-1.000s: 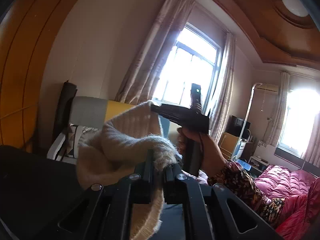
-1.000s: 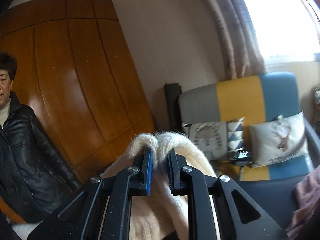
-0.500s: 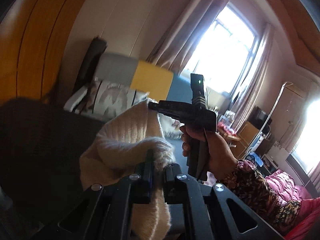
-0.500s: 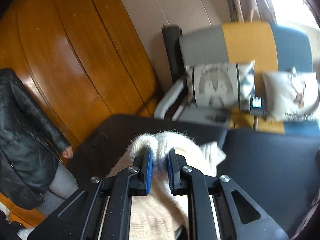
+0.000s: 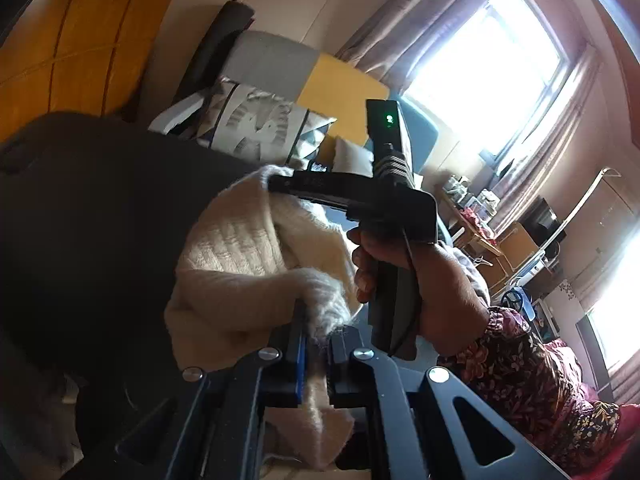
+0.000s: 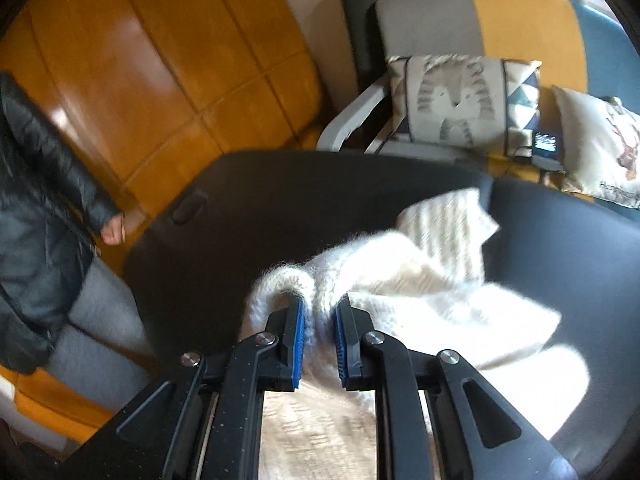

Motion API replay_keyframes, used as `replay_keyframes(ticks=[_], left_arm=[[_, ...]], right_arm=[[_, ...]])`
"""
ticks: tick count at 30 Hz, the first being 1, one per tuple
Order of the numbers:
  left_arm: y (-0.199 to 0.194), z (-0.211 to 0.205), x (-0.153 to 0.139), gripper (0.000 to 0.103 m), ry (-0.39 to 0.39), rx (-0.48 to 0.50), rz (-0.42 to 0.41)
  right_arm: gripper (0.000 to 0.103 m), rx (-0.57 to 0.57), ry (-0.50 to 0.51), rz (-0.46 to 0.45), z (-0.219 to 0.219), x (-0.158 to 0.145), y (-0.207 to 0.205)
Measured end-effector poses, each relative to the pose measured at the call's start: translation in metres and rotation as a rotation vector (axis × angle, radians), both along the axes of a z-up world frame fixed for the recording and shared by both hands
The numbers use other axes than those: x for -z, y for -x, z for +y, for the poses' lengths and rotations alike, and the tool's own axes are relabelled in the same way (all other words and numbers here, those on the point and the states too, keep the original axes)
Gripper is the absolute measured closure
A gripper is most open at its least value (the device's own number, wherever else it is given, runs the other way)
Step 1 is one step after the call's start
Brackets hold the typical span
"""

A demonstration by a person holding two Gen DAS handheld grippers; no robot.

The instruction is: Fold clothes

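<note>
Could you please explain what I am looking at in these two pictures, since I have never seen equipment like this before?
There is no robot here: a person holds a hand-operated two-finger gripper in each hand, and each gripper carries a wide-angle camera looking along its fingers.

The left camera's picture shows the left gripper at the bottom, shut on a cream knitted sweater. Beyond it you see the person's right hand gripping the handle of the other tool, whose tip also meets the sweater.

The right camera's picture shows the right gripper, with blue pads, shut on a fuzzy edge of the same sweater. The rest of it is draped over a dark table.

Behind are a sofa with cushions and a bystander in a black jacket.
</note>
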State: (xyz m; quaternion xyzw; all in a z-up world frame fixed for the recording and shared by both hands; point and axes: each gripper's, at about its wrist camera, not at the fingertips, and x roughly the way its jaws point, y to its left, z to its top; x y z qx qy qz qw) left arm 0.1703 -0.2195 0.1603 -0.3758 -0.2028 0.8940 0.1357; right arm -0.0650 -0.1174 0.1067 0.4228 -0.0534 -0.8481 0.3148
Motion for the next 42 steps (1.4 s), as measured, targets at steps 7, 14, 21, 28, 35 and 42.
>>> replay_keyframes(ticks=[7,14,21,28,35,42], left_arm=[[-0.005,-0.01,0.018,0.097,-0.016,-0.04,-0.042],[-0.006,-0.02,0.024,0.097,-0.043,-0.071,-0.059],[-0.009,-0.018,0.023,0.097,-0.048,-0.062,-0.062],[-0.013,-0.024,0.021,0.097,-0.064,-0.084,-0.074],[-0.025,-0.034,0.011,0.097,-0.062,-0.097,-0.071],[-0.044,-0.049,-0.021,0.091,-0.025,-0.102,-0.02]], right_arm=[[0.088,-0.038,-0.064,-0.119,-0.028,0.052,-0.006],[0.085,-0.029,-0.082,-0.163,-0.026,0.072,-0.012],[0.082,-0.041,-0.091,-0.165,-0.022,0.07,-0.016],[0.074,-0.042,-0.094,-0.178,-0.022,0.069,-0.017],[0.058,-0.074,-0.126,-0.162,-0.027,0.068,-0.023],[0.052,-0.085,-0.161,-0.149,-0.03,0.067,-0.028]])
